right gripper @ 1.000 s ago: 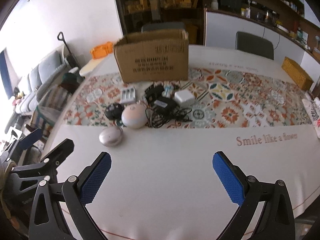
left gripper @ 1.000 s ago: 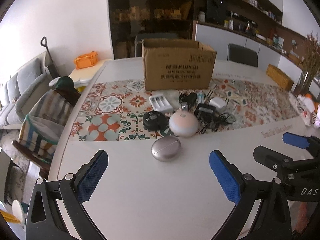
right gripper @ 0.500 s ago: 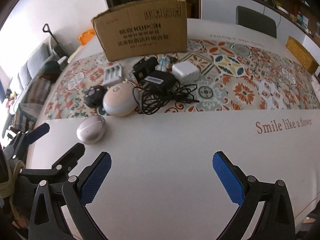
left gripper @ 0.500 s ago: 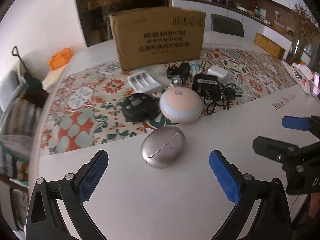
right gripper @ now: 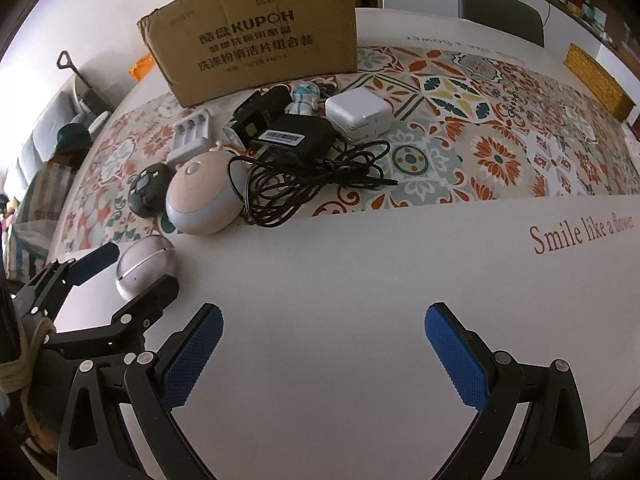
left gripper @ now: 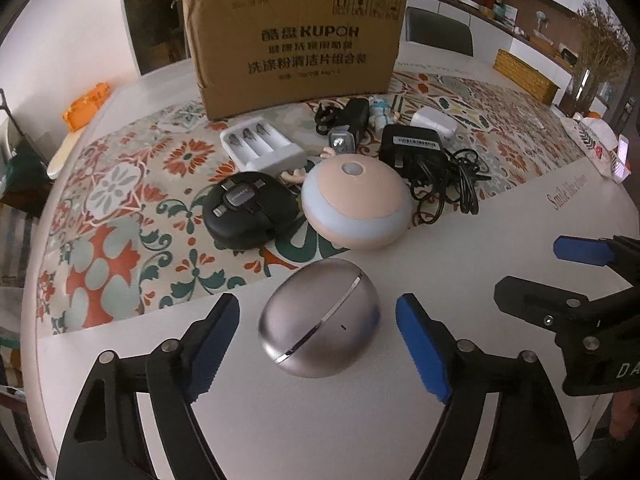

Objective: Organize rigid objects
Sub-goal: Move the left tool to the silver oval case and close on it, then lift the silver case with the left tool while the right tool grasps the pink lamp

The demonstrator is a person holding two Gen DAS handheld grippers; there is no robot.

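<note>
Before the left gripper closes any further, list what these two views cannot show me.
- Inside of the cardboard box: both views see only its outer front wall.
- Small print under the box's large lettering: too small in both.
- Left gripper, whose jaws have just been closing: its pads flank the silver egg-shaped case with gaps showing.
- Small white figurine: partly behind the black adapter.

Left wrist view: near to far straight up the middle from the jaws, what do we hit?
Left gripper → silver egg-shaped case, between the pads but untouched → pink-and-blue round lamp → small grey gadget → cardboard box.
</note>
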